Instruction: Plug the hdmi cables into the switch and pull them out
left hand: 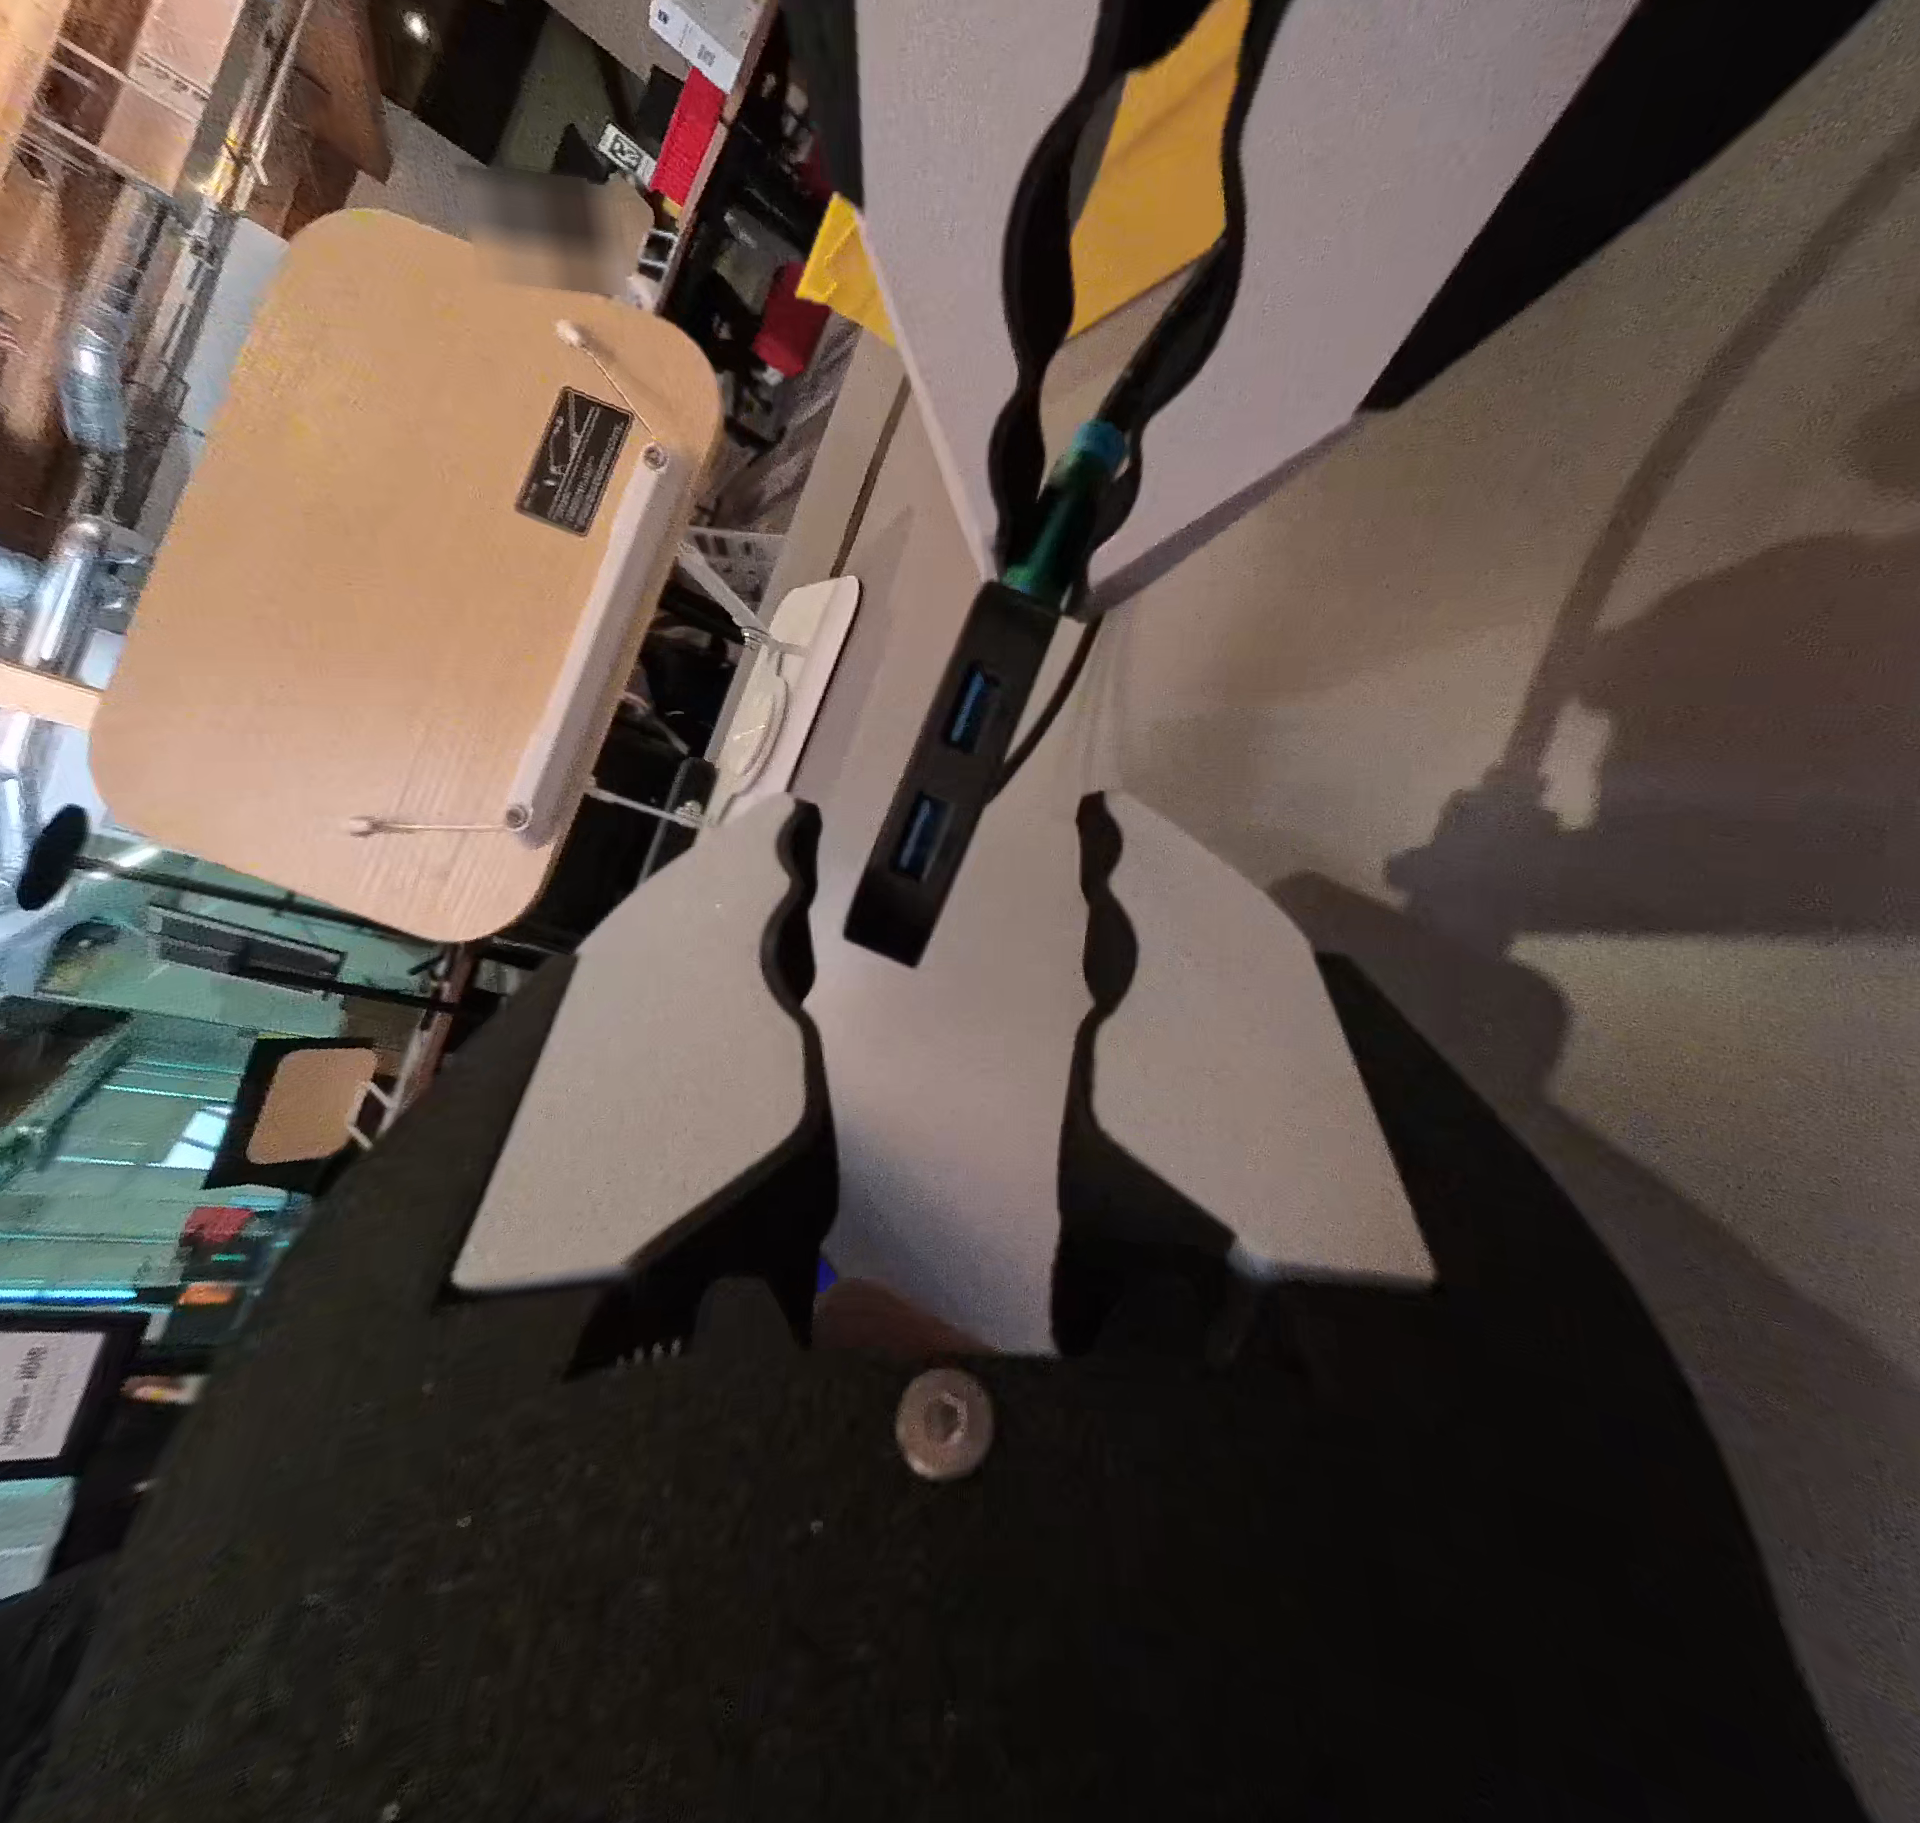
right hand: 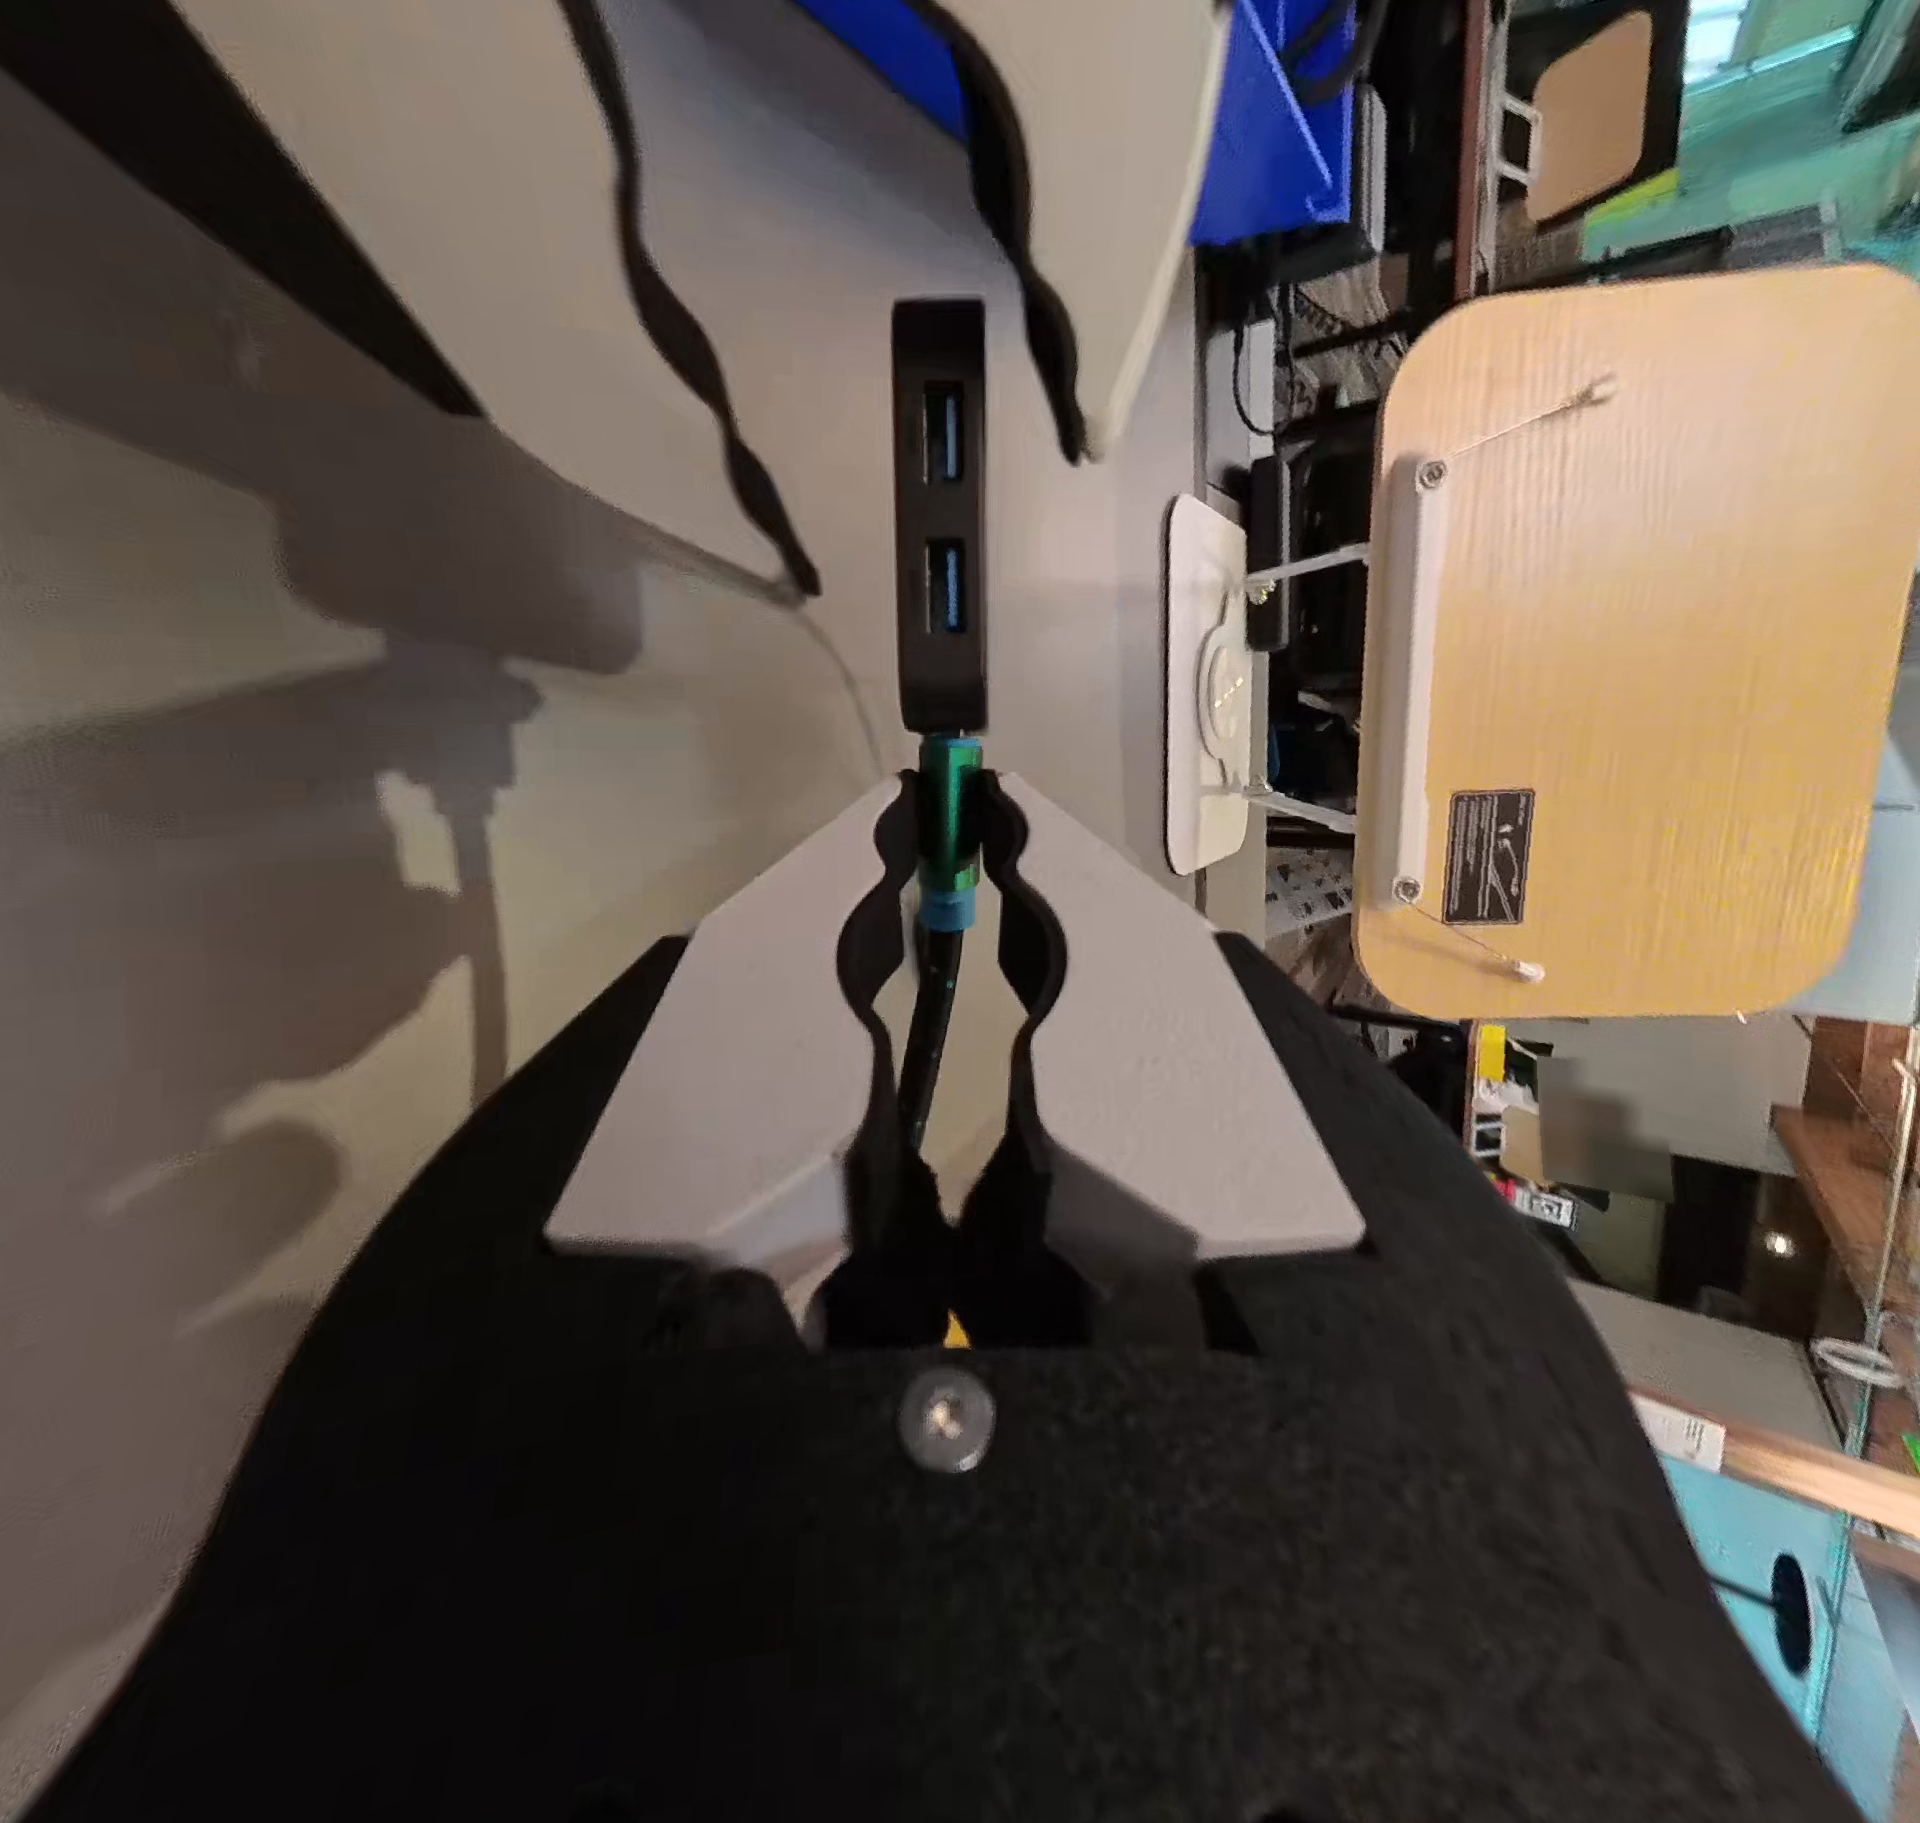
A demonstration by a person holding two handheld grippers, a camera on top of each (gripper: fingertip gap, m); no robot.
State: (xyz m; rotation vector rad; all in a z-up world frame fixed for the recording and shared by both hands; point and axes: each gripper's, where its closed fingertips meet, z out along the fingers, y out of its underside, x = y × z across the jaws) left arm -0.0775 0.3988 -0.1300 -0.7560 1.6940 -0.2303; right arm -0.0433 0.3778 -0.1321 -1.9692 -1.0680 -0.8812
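A black switch [right hand: 938, 516] with two blue ports on its side lies on the pale table [right hand: 260, 838]. A green-tipped plug [right hand: 951, 823] on a black cable [right hand: 925, 1035] sits in the switch's near end. My right gripper [right hand: 951, 781] is shut on that plug. My left gripper [left hand: 948, 807] is open, its fingers on either side of the switch's [left hand: 940, 776] other end without touching it. In the left wrist view the right gripper [left hand: 1044, 578] shows beyond the switch, closed on the green plug [left hand: 1065, 516]. In the right wrist view the left gripper [right hand: 940, 516] shows, open around the switch's far end.
Both views are rolled sideways. A tan wooden board [left hand: 395, 578] [right hand: 1642, 630] on a white frame stands beyond the table edge, with a white pad [right hand: 1205, 682] beside it. A thin wire [right hand: 852, 693] leaves the switch across the table. Shelves with boxes fill the background. There is about 5 centimetres between the tips of the two grippers.
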